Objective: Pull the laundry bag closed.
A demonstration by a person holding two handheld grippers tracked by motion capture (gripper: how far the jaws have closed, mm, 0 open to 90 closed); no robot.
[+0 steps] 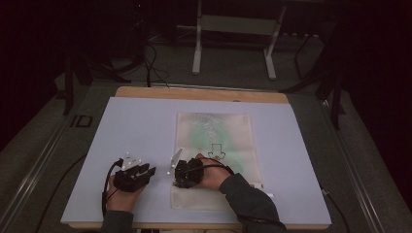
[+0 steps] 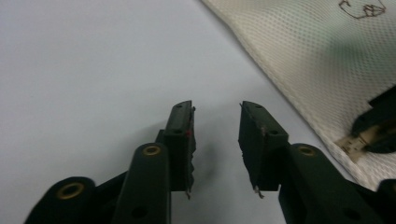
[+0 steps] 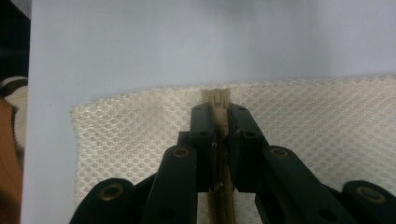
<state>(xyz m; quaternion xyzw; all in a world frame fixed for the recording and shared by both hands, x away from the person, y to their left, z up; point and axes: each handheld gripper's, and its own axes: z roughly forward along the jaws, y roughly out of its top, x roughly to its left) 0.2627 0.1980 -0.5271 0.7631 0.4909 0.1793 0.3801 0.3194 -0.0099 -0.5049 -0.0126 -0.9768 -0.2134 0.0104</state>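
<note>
Left gripper (image 1: 148,171) hovers low over the bare pale-blue mat (image 1: 136,126), a hand (image 1: 121,194) wrapped around its black body. Its jaws stand apart with nothing between them, just clear of the mat in the left gripper view (image 2: 215,122).

To its right lies the mesh bag (image 1: 218,131), cream-coloured and flat on the mat, with something green showing faintly through the weave and a small dark drawing near its middle. The bag's near left edge runs close beside the left gripper, not touching it; that edge shows in the left gripper view (image 2: 299,56).

Further right, the right gripper (image 1: 180,179) lies low across the bag's near left part, held by a hand (image 1: 214,175) in a dark sleeve (image 1: 248,199). In the right gripper view its jaws (image 3: 219,114) are clenched on the zip pull (image 3: 215,98), a small cream tab that sticks out beyond the tips at the bag's edge. The zip's brass teeth (image 3: 219,205) run back between the jaws.
</note>
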